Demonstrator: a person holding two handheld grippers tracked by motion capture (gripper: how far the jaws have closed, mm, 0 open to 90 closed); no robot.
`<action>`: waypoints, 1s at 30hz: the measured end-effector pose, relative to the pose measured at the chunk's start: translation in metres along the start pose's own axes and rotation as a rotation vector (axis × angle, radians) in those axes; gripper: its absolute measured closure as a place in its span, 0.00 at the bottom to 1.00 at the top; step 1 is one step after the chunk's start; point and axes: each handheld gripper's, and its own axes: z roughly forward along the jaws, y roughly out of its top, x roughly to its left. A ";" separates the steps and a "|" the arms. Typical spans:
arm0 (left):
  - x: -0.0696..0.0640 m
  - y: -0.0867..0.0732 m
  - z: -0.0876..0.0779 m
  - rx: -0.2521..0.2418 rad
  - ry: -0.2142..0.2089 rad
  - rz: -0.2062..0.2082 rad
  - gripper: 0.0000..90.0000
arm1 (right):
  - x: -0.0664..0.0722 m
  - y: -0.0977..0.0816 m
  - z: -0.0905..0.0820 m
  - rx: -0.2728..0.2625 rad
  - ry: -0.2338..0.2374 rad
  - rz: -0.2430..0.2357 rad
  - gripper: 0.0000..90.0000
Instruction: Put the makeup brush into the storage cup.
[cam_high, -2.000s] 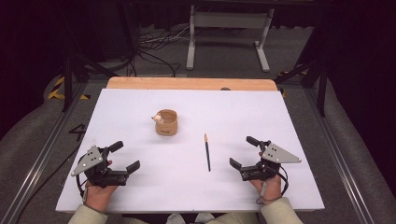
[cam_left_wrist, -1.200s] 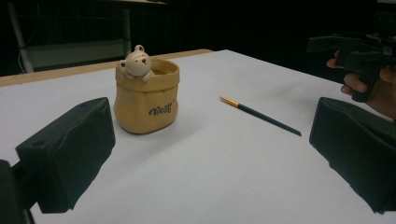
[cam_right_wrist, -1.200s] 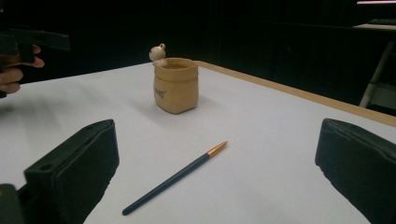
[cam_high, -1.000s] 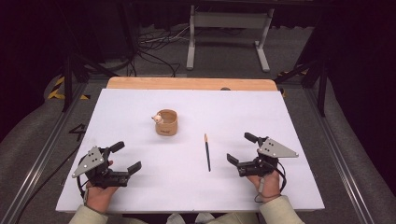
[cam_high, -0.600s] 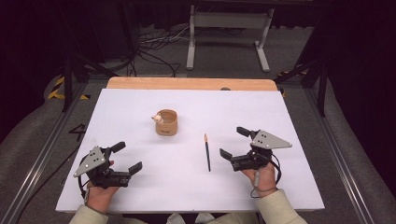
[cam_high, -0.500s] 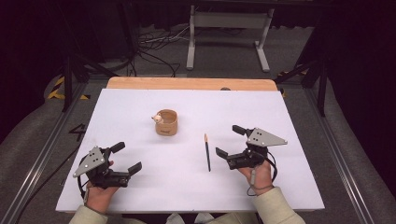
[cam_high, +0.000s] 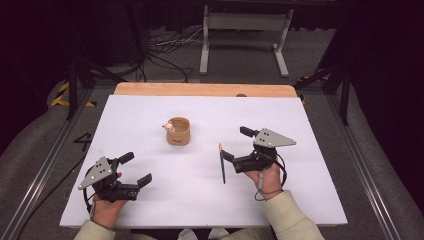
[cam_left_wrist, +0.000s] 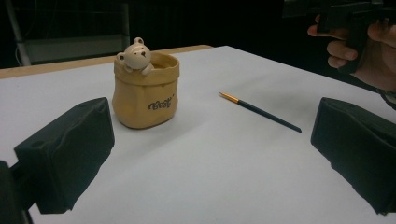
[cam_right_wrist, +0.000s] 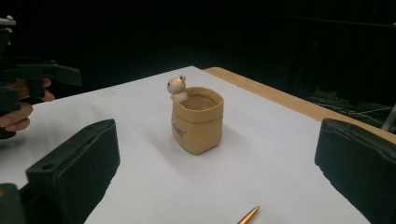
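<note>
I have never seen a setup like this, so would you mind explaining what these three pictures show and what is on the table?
A person sits at a white table holding a hand-held two-jaw tool in each hand: the left gripper and the right gripper. One picture comes from a camera above, looking down. The other two come from cameras riding on each gripper, so the black blocks at their lower corners are that gripper's own jaws. On the table stand a tan bag-shaped pot with a small bear figure on its rim, and a thin brush lying flat. Both grippers are open and hold nothing; the right one is close to the brush.
</note>
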 end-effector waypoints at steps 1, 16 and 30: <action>0.000 0.000 0.000 -0.002 0.000 -0.001 0.00 | -0.001 0.001 0.002 0.001 0.001 0.001 0.00; 0.000 0.000 0.002 0.004 -0.009 -0.005 0.00 | -0.004 0.024 0.018 0.168 0.004 -0.029 0.08; 0.001 0.000 0.005 0.011 -0.016 -0.010 0.00 | -0.009 0.042 0.041 0.490 -0.036 -0.027 0.21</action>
